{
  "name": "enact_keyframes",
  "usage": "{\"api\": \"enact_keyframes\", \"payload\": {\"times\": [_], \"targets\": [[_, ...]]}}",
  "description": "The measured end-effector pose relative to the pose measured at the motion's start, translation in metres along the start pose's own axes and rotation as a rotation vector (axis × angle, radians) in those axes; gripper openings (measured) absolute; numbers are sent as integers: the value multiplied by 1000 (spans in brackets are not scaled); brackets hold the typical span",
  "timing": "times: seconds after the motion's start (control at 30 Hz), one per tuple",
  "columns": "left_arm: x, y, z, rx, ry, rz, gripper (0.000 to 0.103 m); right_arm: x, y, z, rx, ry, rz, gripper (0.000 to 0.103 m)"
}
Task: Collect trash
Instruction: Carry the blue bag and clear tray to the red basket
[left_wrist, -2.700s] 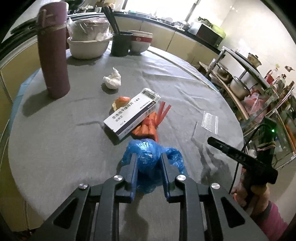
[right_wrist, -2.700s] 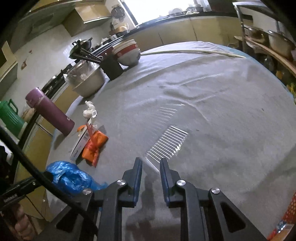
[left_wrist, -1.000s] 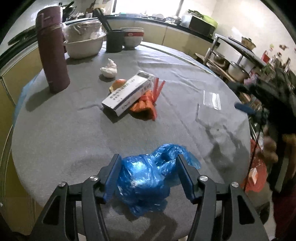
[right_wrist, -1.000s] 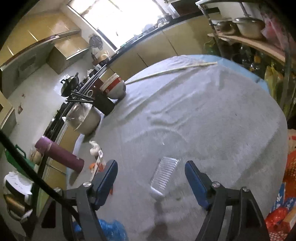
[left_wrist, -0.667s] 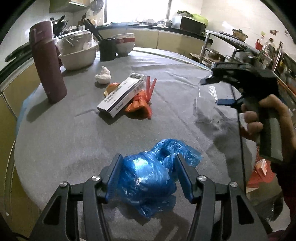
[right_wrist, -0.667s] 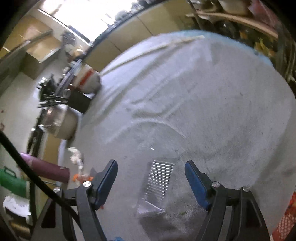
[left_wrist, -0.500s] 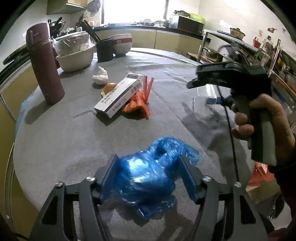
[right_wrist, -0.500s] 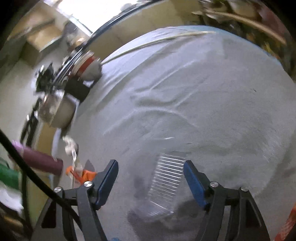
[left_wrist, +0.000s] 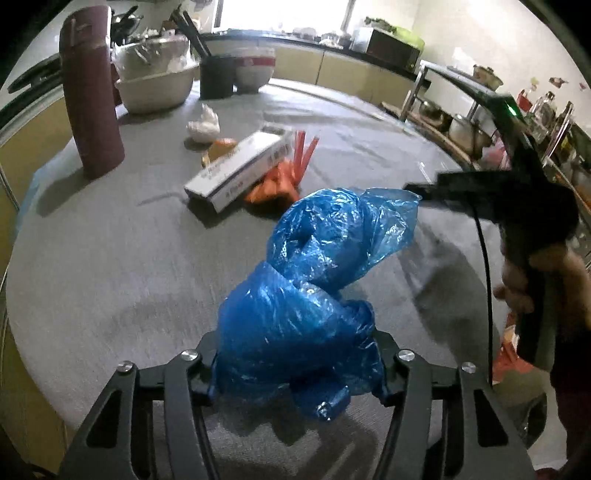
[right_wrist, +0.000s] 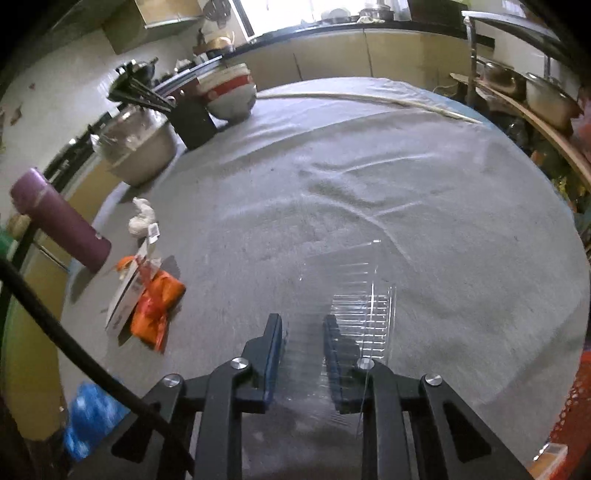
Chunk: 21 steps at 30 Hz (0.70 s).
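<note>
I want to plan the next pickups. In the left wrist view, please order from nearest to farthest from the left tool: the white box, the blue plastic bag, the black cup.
1. blue plastic bag: between the fingers of the left tool, whose jaws are closing.
2. white box: mid-table, left of centre.
3. black cup: far edge, beside the bowls.

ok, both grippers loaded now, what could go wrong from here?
Right gripper is shut on the clear plastic tray; thin ribbed plastic could crumple or slip out. Left gripper is closing on the blue plastic bag, whose loose billowing top blocks that camera's view ahead and could slide free.
</note>
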<state>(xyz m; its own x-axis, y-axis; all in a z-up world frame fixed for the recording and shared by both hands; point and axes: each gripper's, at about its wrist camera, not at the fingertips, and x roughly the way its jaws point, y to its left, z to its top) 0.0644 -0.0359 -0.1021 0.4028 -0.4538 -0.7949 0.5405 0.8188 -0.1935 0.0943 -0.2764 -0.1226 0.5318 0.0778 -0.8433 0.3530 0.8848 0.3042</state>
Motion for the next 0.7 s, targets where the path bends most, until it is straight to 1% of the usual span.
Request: {"api": "enact_keyframes", "payload": {"times": [0.17,0.23,0.33,0.43,0.53,0.7], "targets": [[-10,-2,3,-9,-22,0,59,-31,-21,-10,50,-33,99,24],[-15,-6,5,-9,-29,-5,59,-45,-27,-17,58,-57,140,24],[-27,-18,8,21,-49,-8,60,-76,-38,-30,53,-109,189,24],[-35,-37,12,65,-65,-18,60,-101,-50,-45,54,-153,211,24],[-40,-58,13,111,-70,-37,60,-125,-70,-61,78,-189,209,24],[-35,-98,9,196,-43,-76,60,-150,-110,-87,137,-200,176,24]]}}
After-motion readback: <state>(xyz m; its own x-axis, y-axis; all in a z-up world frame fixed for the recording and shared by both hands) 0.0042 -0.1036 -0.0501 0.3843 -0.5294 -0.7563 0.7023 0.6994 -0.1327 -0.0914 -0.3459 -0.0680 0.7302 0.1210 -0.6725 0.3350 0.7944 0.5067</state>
